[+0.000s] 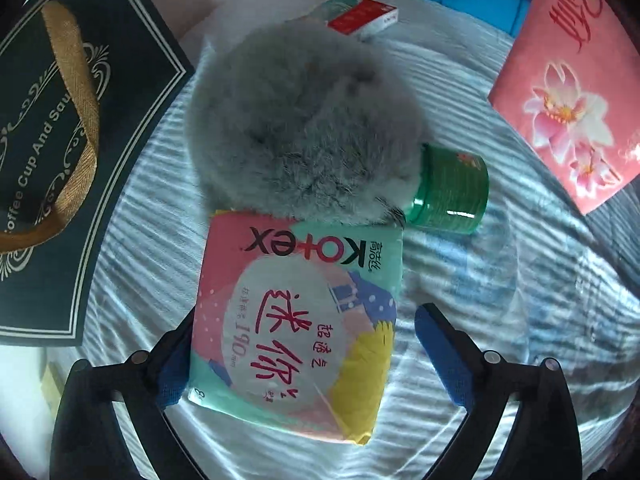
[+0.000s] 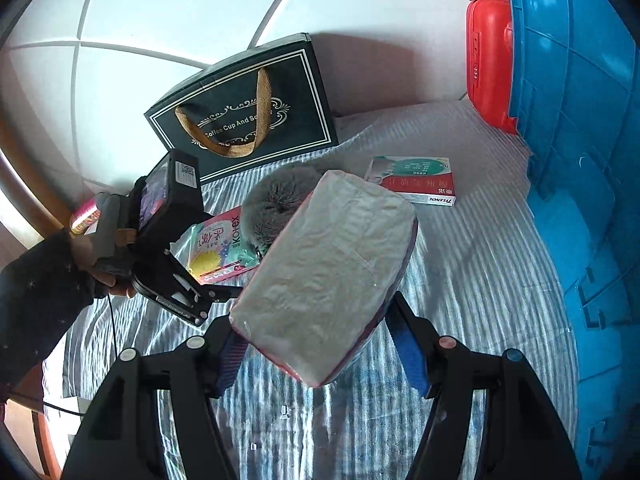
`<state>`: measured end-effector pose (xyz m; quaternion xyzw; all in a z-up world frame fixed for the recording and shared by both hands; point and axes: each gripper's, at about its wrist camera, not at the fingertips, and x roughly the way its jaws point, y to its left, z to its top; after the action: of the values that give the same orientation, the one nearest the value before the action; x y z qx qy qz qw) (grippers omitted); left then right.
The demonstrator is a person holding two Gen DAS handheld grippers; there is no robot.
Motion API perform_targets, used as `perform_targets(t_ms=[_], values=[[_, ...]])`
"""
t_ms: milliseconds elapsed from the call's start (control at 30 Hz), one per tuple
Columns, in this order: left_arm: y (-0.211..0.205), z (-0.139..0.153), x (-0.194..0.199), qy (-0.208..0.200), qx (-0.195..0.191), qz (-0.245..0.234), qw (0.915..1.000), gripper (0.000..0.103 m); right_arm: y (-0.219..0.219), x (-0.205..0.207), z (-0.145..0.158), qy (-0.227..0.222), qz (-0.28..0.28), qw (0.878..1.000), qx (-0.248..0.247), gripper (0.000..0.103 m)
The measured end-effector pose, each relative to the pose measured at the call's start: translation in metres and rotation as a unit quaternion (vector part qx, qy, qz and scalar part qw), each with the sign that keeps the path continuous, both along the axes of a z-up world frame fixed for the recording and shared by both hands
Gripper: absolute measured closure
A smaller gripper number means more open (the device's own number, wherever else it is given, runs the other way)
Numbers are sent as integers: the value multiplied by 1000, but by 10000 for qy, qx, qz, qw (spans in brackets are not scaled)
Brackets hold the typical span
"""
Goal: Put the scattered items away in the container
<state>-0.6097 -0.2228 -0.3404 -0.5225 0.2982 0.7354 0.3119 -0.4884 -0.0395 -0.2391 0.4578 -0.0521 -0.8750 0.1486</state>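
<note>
One Kotex pack (image 1: 296,316), Tylenol box (image 2: 412,180).

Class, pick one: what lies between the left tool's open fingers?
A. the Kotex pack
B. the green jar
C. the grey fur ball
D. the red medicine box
A: the Kotex pack lies on the bed between the left tool's spread blue pads; the others lie farther off.

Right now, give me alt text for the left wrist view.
The left hand-held gripper straddles a Kotex pack lying on a striped sheet, fingers open. Beyond it lie a grey fur ball, a green cap and a black gift bag.
</note>
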Motion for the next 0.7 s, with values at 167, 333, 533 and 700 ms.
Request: perform_targets(t_ms=[167,333,533,700], values=[[-15,17,22,791,49,662,9947,33,-6,1,2,154,59,9998,135,39],[-35,45,67,1046,430,1173,9866,33,-12,7,6,142,189,9996,167,39],[-57,79,114,1154,688,1834,9738,33,-19,31,28,259,363,9990,74,39],[-58,125,156,1461,888,2602,9503,35,-28,60,59,515,561,9971,13,39]])
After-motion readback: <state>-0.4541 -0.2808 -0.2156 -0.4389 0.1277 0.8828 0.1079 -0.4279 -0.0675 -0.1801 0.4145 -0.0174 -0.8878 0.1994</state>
